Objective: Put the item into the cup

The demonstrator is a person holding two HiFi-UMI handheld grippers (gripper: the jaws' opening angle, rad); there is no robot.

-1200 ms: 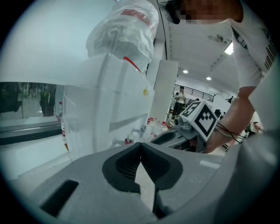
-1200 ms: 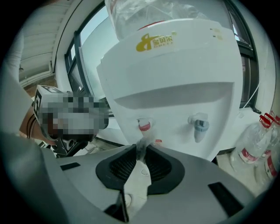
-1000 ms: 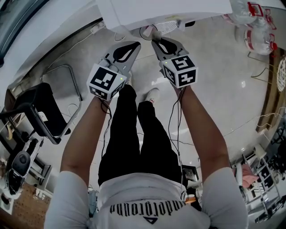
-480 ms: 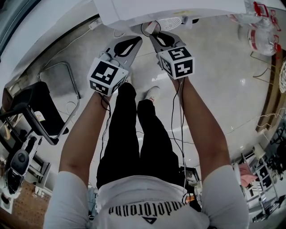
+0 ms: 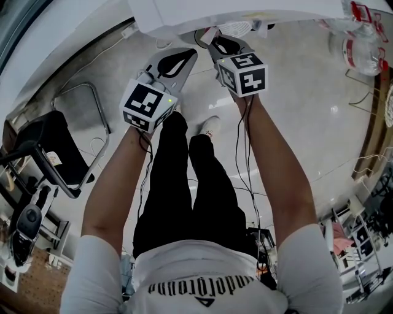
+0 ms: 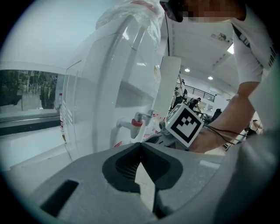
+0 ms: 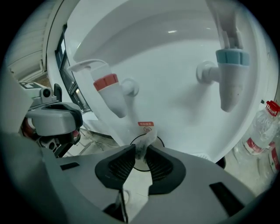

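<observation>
A small translucent tea bag point(image 7: 146, 139) with dark contents is pinched between the pads of my right gripper point(image 7: 140, 149), which is shut on it. Just beyond and below the bag shows part of the black rim of a cup point(image 7: 158, 141), standing at the foot of a white water dispenser point(image 7: 175, 100). In the head view the right gripper point(image 5: 214, 42) reaches under the dispenser's front edge point(image 5: 245, 9). My left gripper point(image 5: 191, 54) hangs beside it to the left, jaws shut point(image 6: 140, 144) with nothing between them.
A red tap point(image 7: 108, 89) and a blue tap point(image 7: 228, 76) jut out above the cup. Water bottles point(image 5: 361, 43) lie on the floor at the right, a black chair point(image 5: 55, 150) stands at the left. The person's legs and shoes point(image 5: 209, 129) are below the grippers.
The right gripper has moved forward, farther under the dispenser, with the tea bag still in it. The left gripper has hardly shifted.
</observation>
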